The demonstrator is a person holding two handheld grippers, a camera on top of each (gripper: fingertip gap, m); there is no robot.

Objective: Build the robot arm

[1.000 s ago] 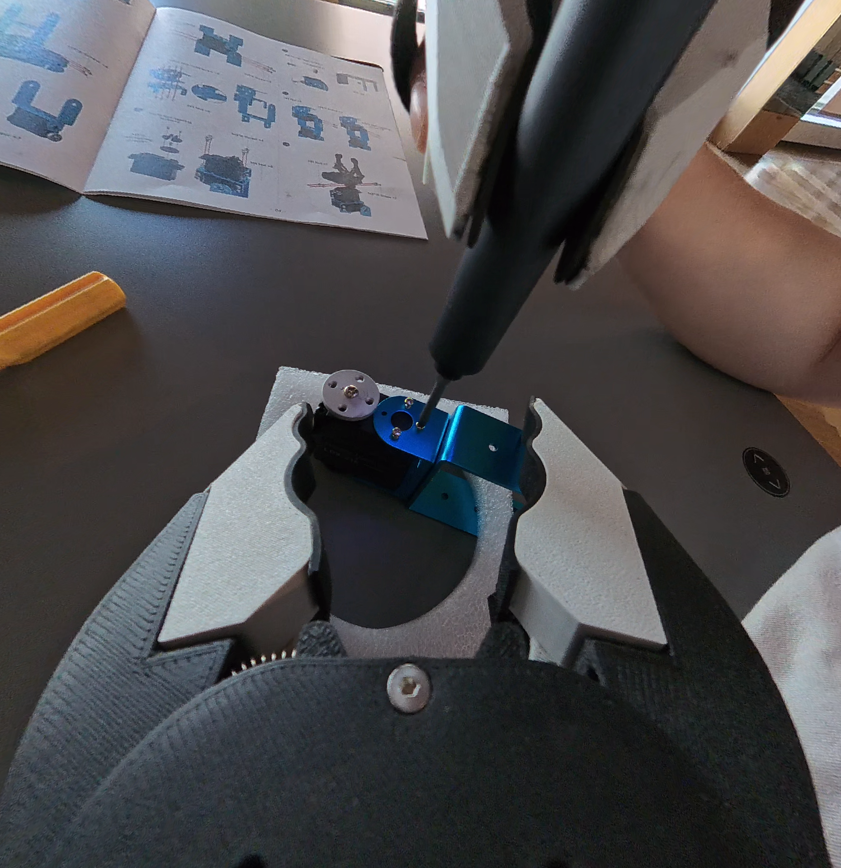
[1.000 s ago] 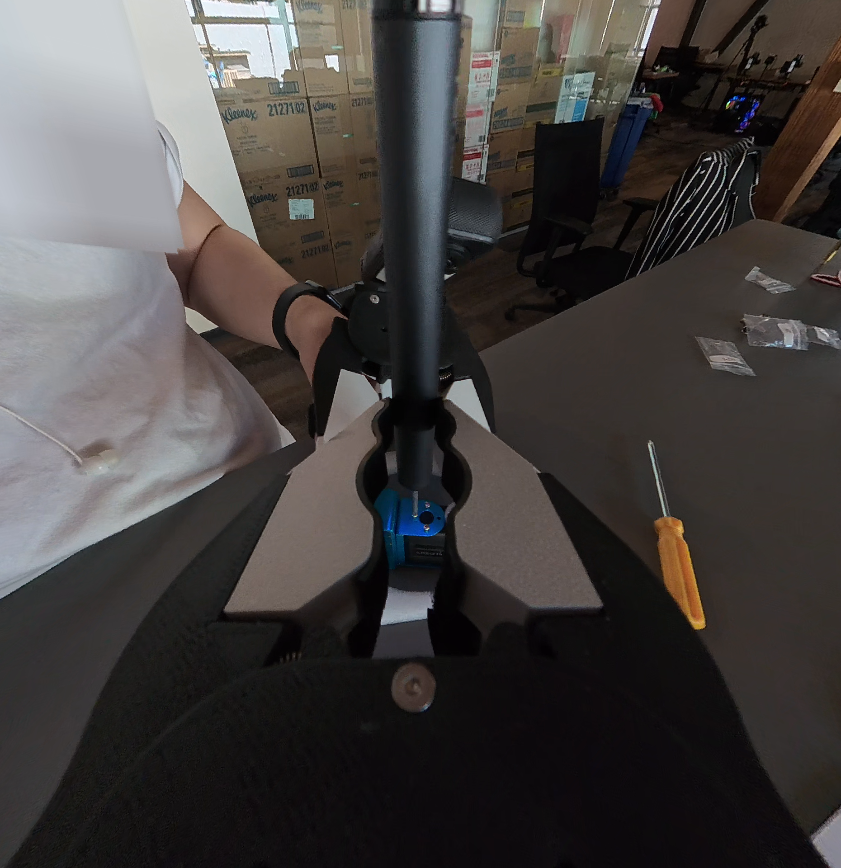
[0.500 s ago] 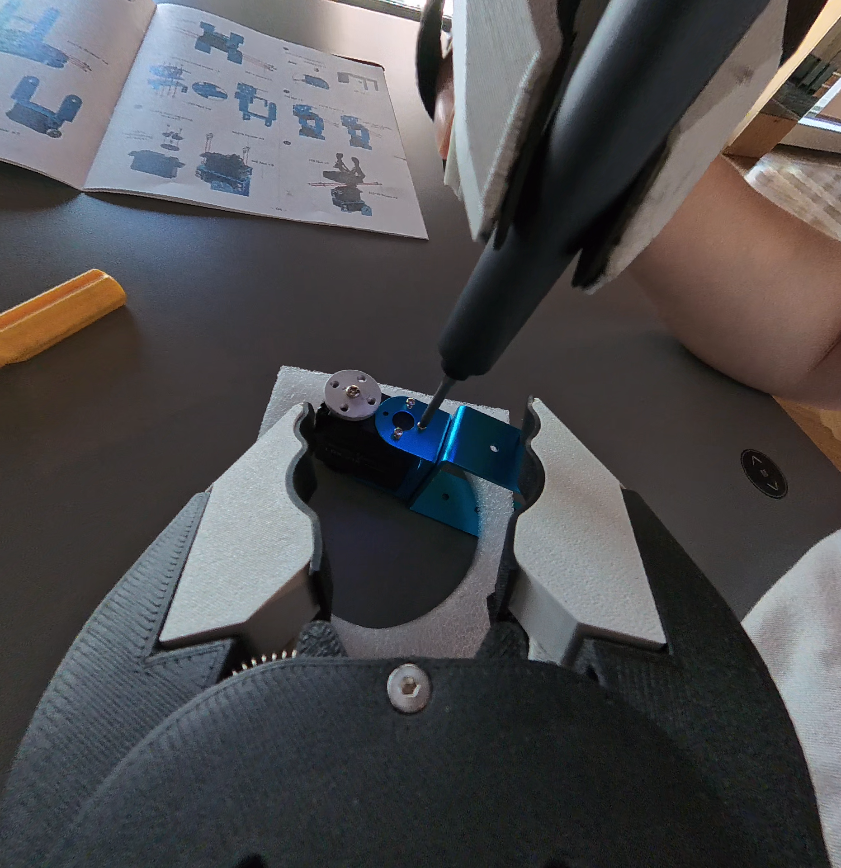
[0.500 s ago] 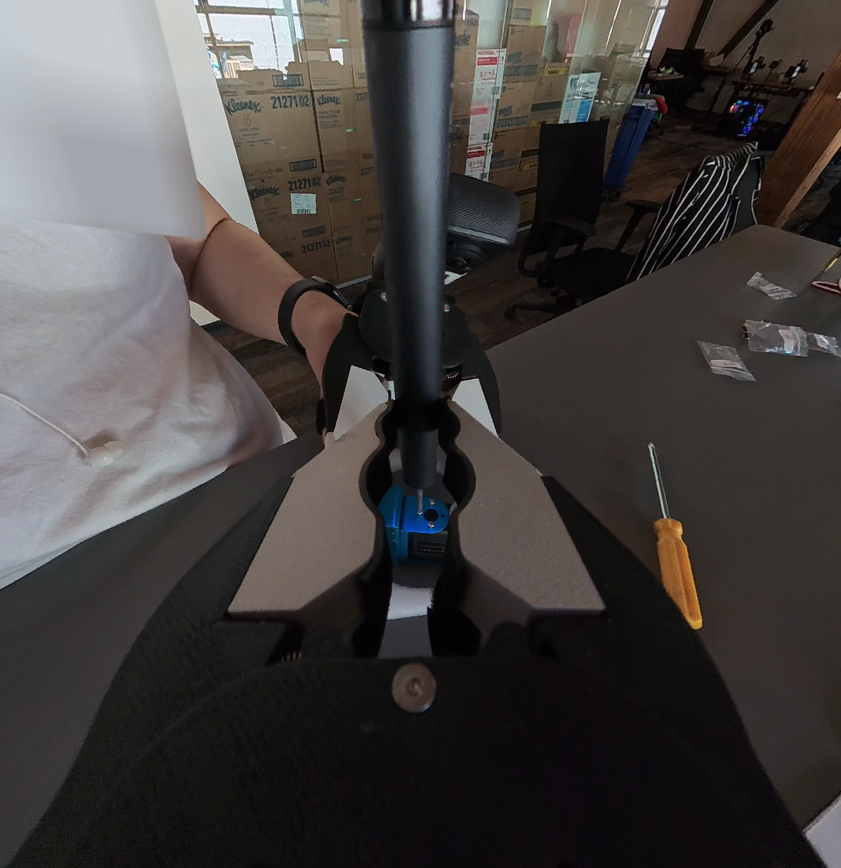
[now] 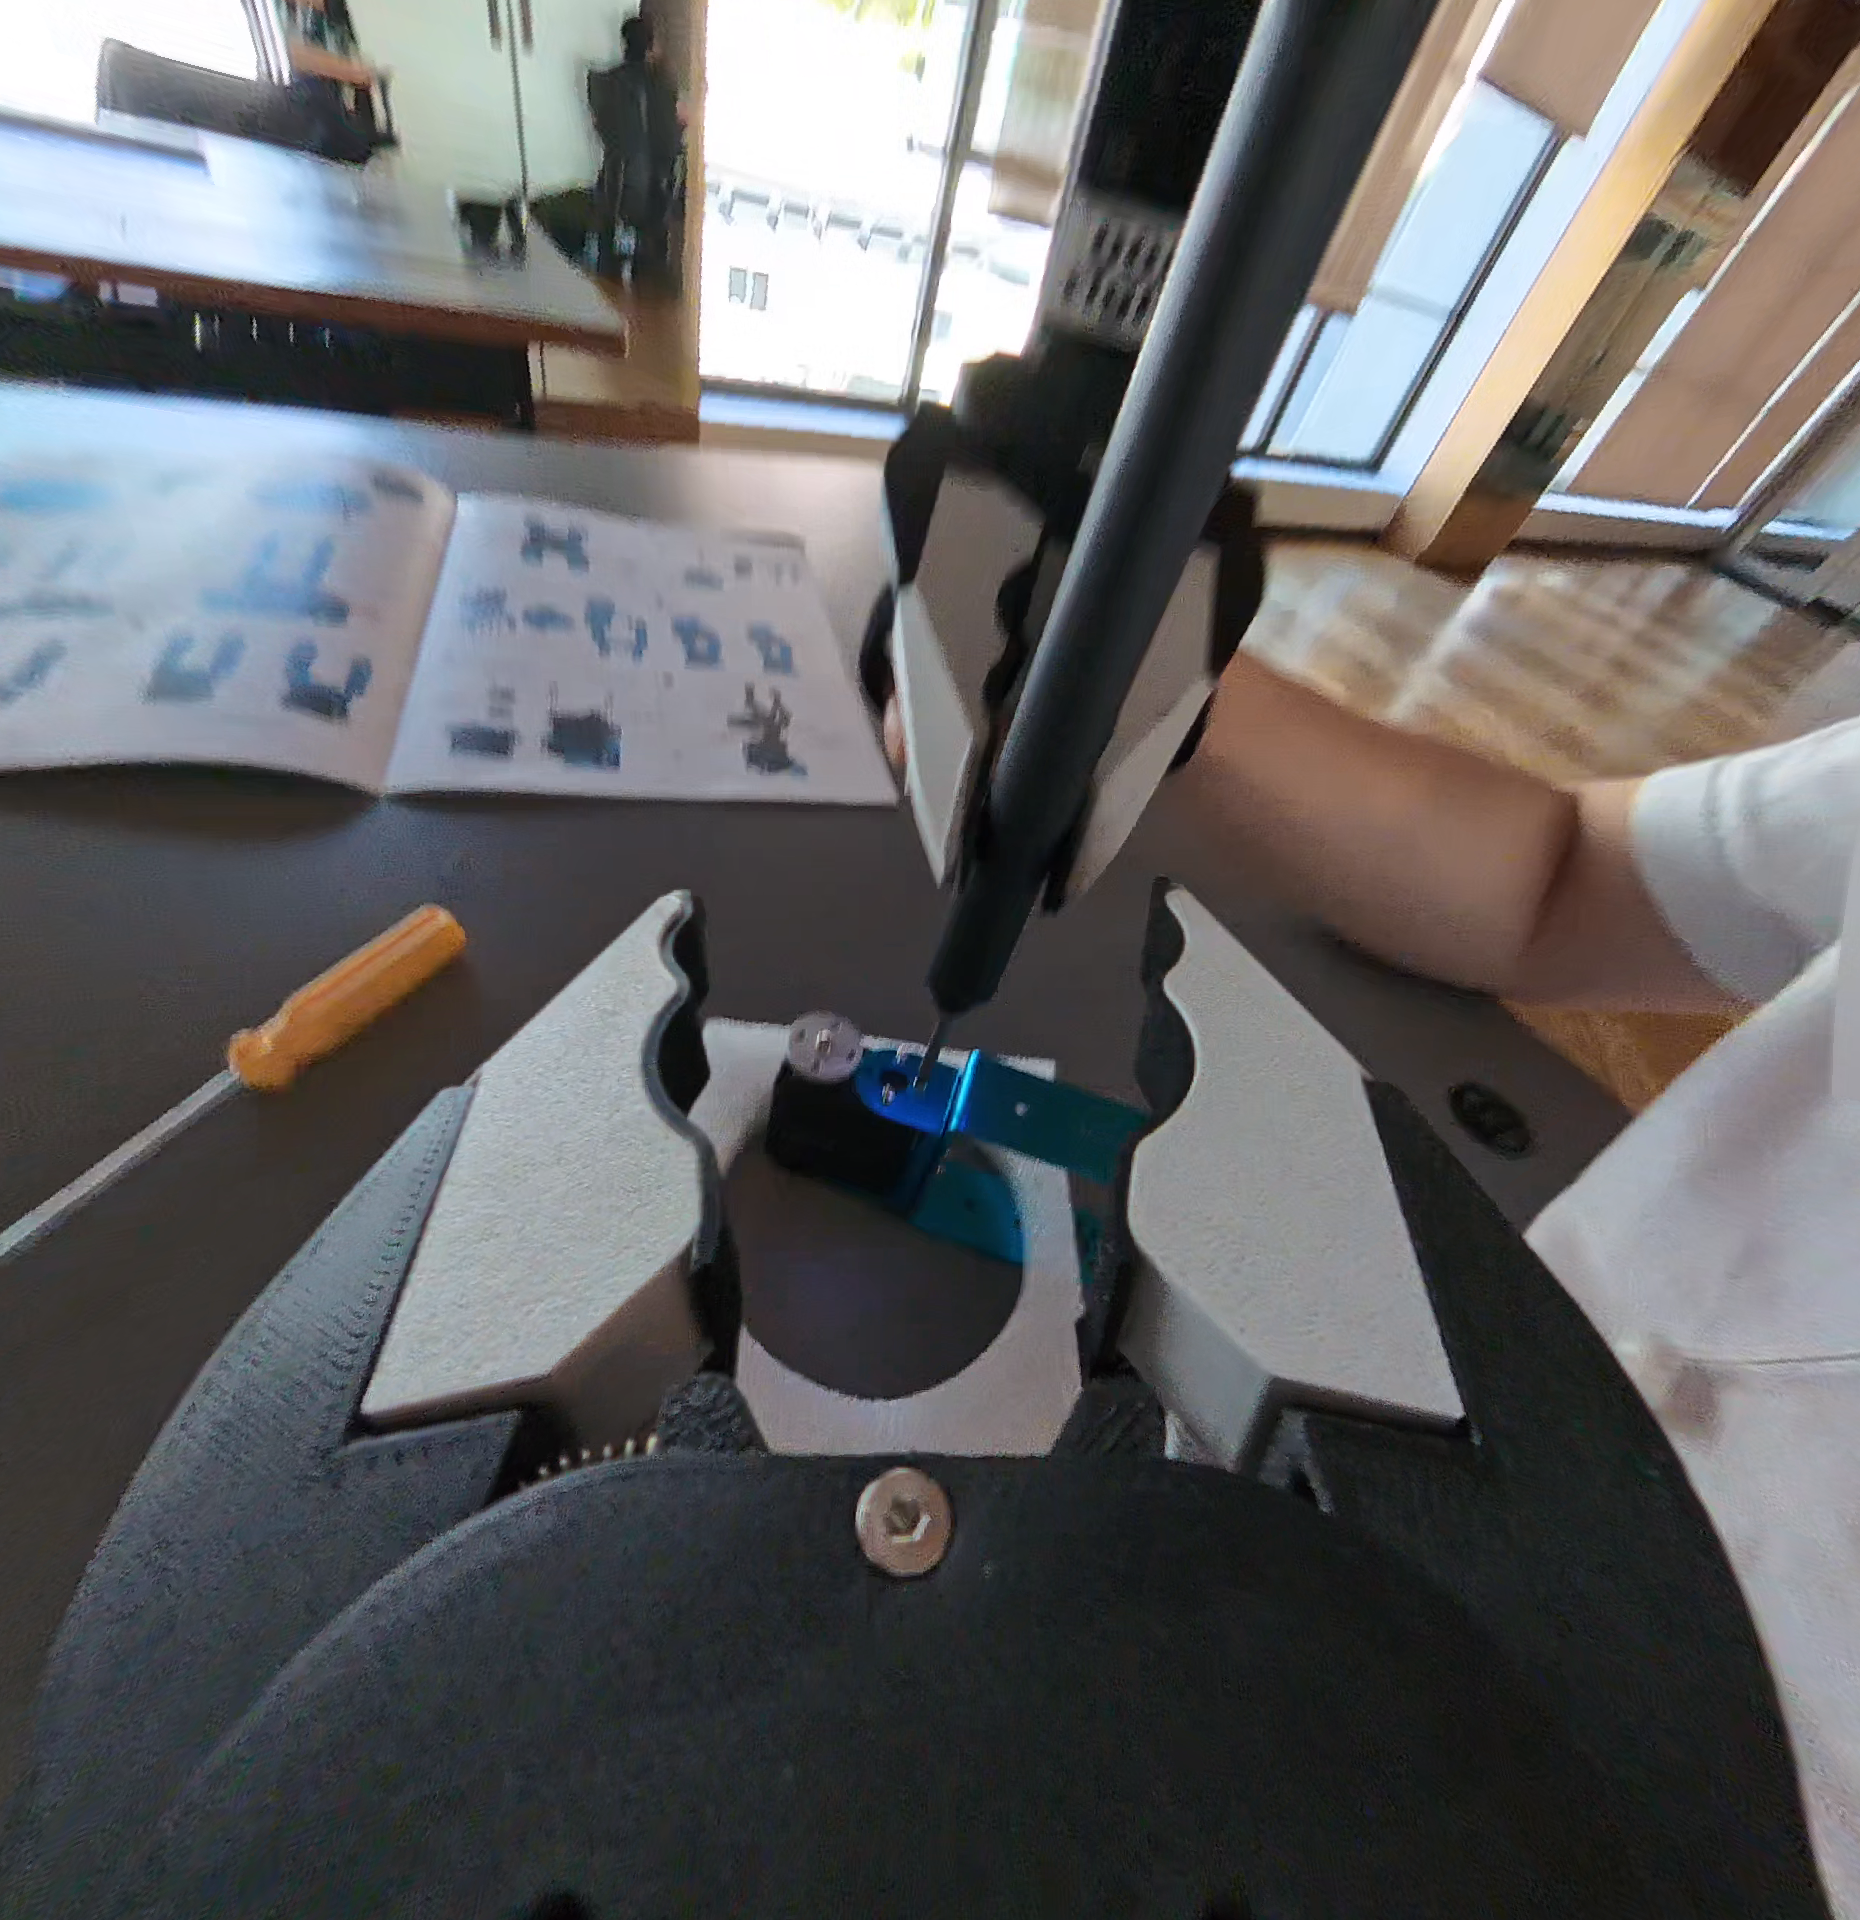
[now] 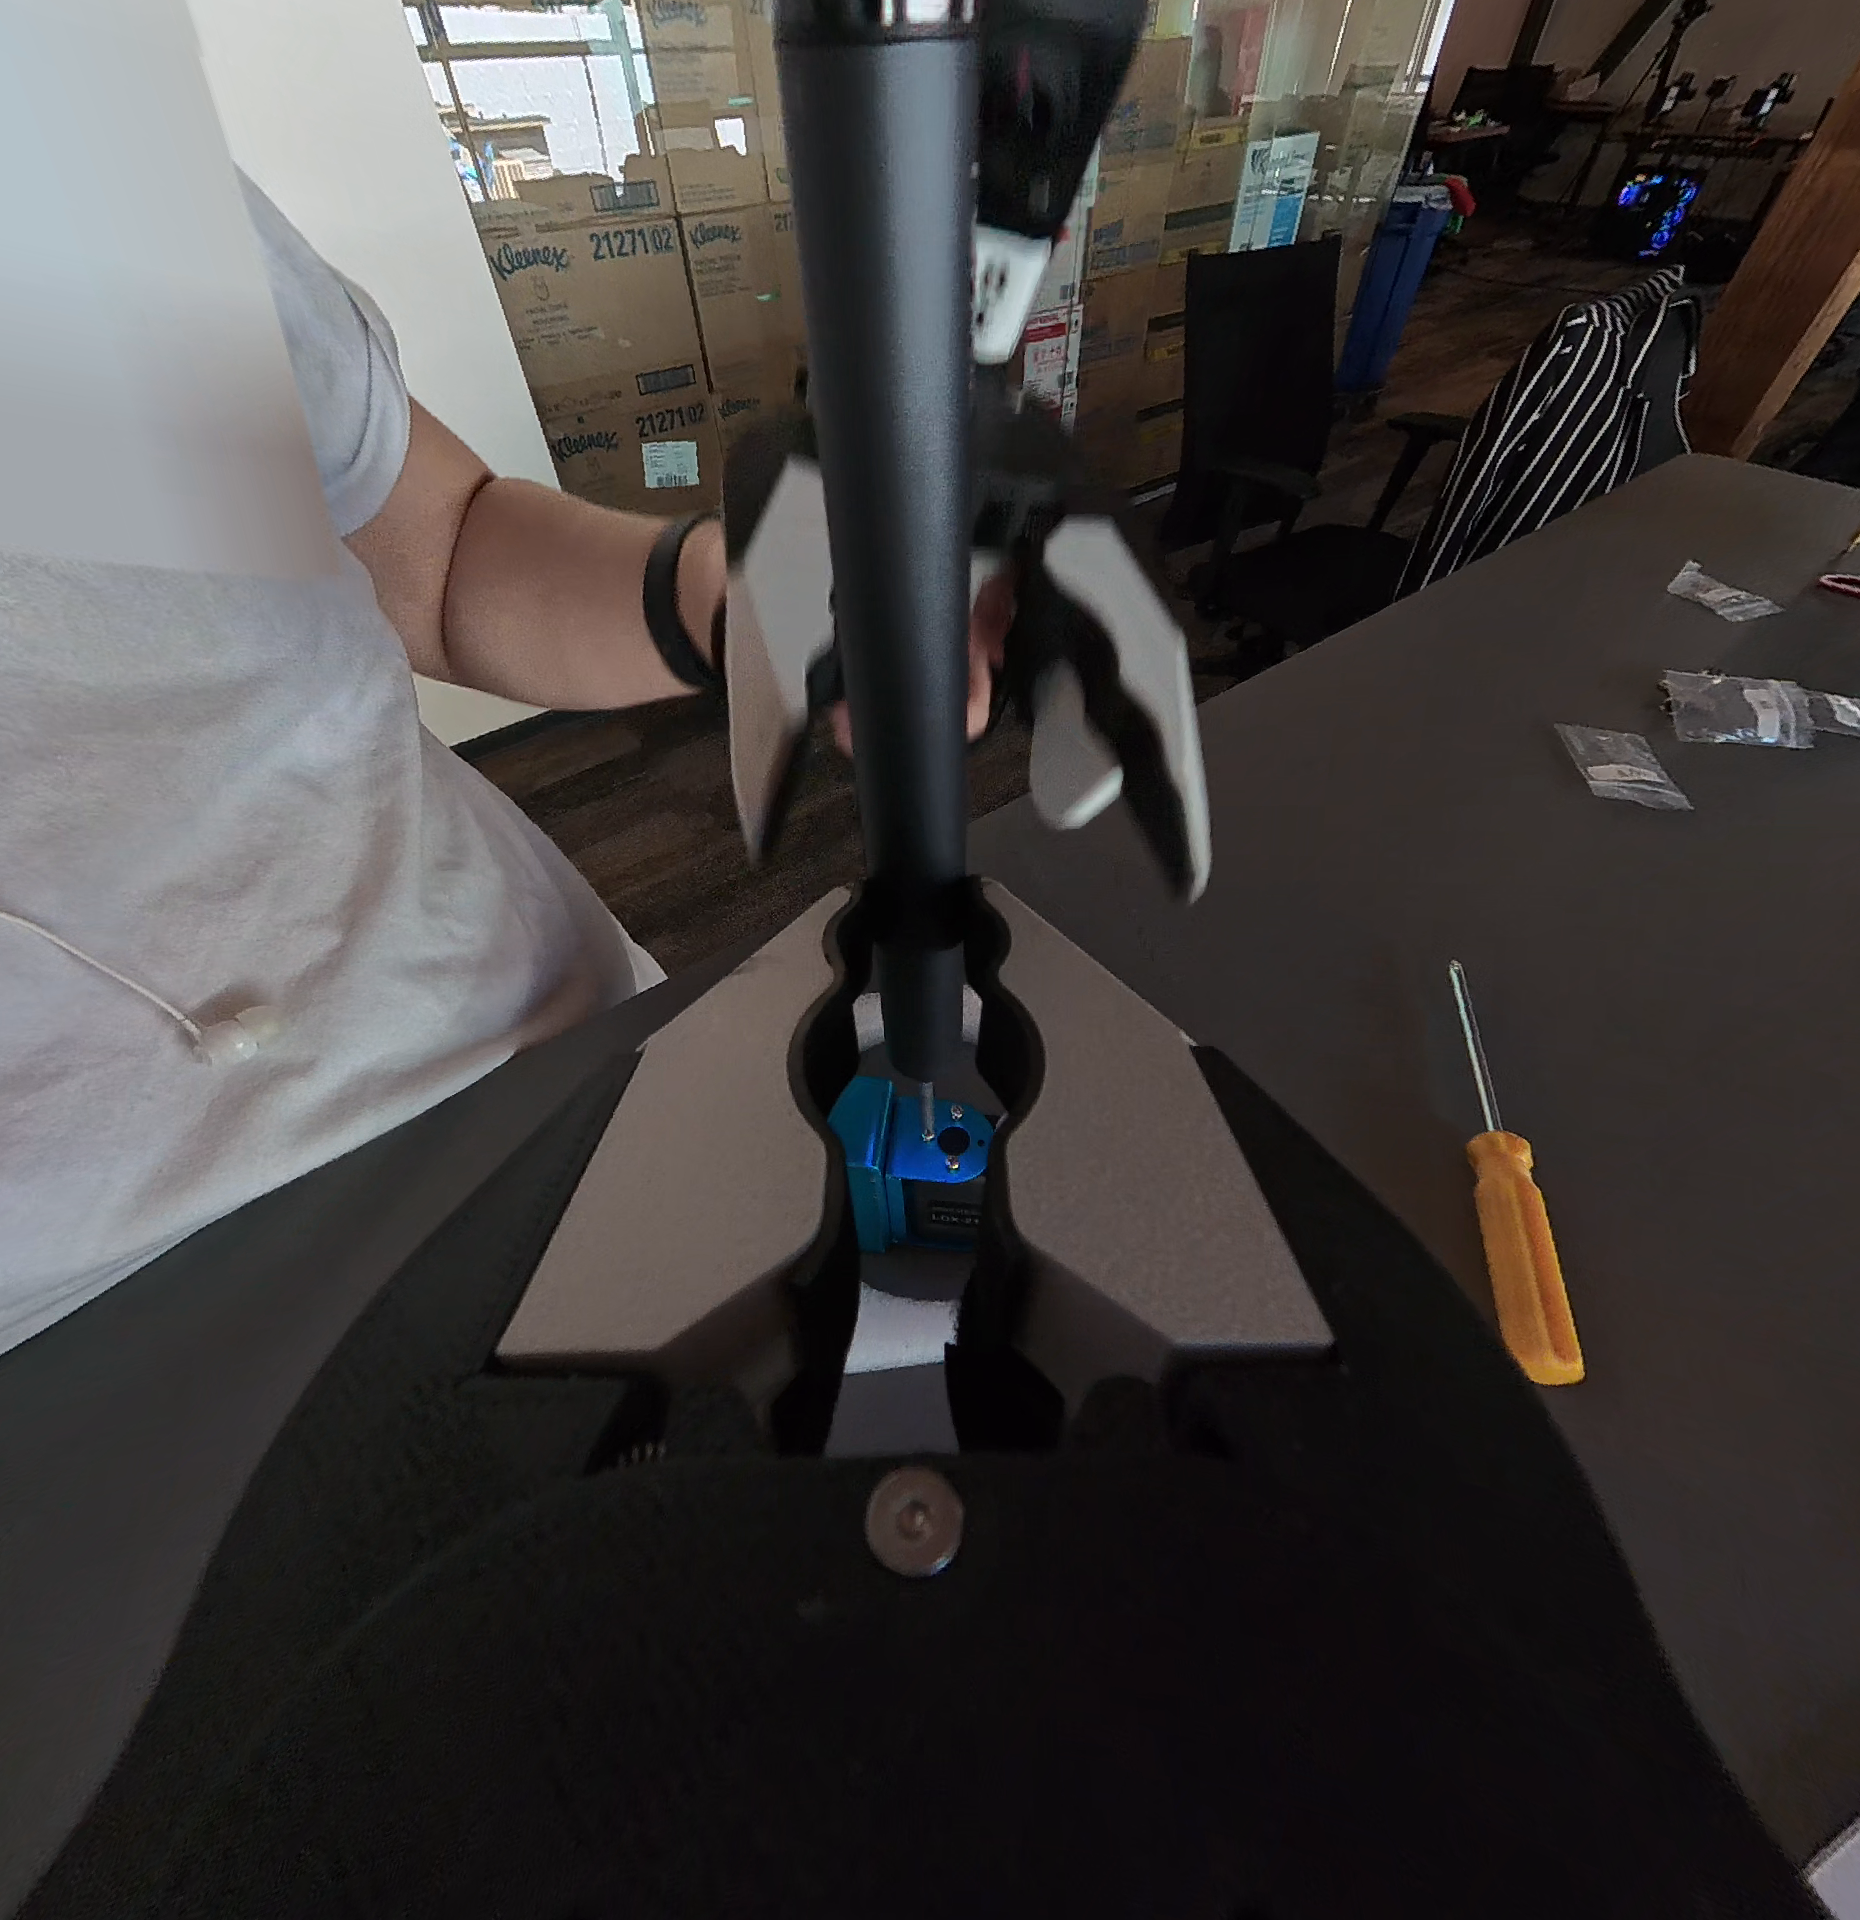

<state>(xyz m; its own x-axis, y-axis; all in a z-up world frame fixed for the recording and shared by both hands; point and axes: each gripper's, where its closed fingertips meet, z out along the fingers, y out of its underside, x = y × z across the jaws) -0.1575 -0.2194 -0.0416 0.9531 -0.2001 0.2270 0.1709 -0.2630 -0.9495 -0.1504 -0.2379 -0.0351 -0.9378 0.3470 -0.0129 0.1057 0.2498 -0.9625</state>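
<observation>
A black servo (image 5: 832, 1122) with a silver disc on top and a blue metal bracket (image 5: 967, 1101) stands on a white foam pad (image 5: 905, 1413) on the dark table. My right gripper (image 6: 921, 904) is shut on a dark powered screwdriver (image 6: 884, 520). The screwdriver's bit rests on a screw in the bracket's top (image 6: 936, 1143). My left gripper (image 5: 926, 935) is open and empty, raised and drawn back from the pad. In the right wrist view it (image 6: 967, 852) hangs blurred above the table's edge. The right gripper also shows in the left wrist view (image 5: 1014, 883).
An orange-handled screwdriver (image 5: 344, 997) lies left of the pad; it also shows in the right wrist view (image 6: 1523, 1257). An open instruction booklet (image 5: 614, 644) lies behind. Small plastic bags (image 6: 1736, 707) lie far off. A person's arm (image 5: 1425, 831) reaches in from the right. Both grippers' tips are close together, under 4 cm apart.
My left gripper has lifted and pulled back from the foam pad, which stays on the table. The right gripper keeps the screwdriver bit on the bracket.
</observation>
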